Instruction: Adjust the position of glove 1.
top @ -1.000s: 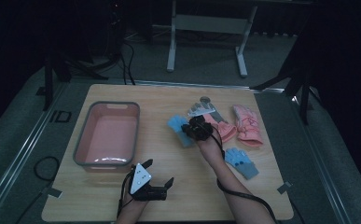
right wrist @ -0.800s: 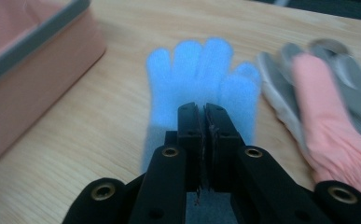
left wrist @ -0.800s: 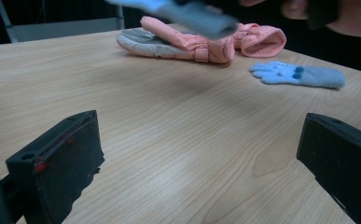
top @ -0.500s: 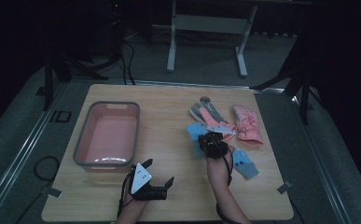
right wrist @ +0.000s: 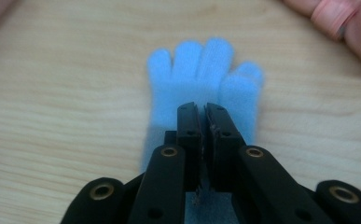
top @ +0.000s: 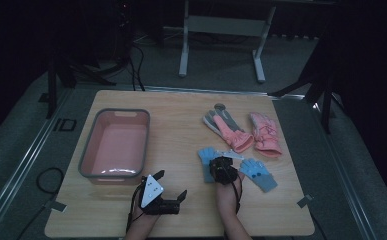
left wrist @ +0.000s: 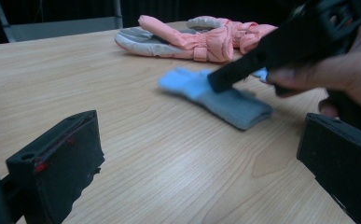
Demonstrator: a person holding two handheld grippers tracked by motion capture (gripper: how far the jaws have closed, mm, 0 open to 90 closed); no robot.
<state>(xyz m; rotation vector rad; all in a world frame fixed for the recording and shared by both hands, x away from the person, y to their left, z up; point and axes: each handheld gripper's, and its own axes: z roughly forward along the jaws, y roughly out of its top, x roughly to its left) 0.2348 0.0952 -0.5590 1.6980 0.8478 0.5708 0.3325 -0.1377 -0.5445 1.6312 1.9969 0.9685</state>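
While the blue glove lies flat on the table, fingers spread, just in front of the pink gloves, the right gripper sits low over its palm with jaws pressed together; a thin fold of the fabric may be caught between the pads, but I cannot tell. Compared with a second ago, this hand has come toward the near edge and down, and the glove now lies nearer the person, close beside its mate. Reading: pairing or dragging the blue gloves, likely bound for the pink basin at left. Left gripper rests near the front edge, jaws spread wide, nothing between them.
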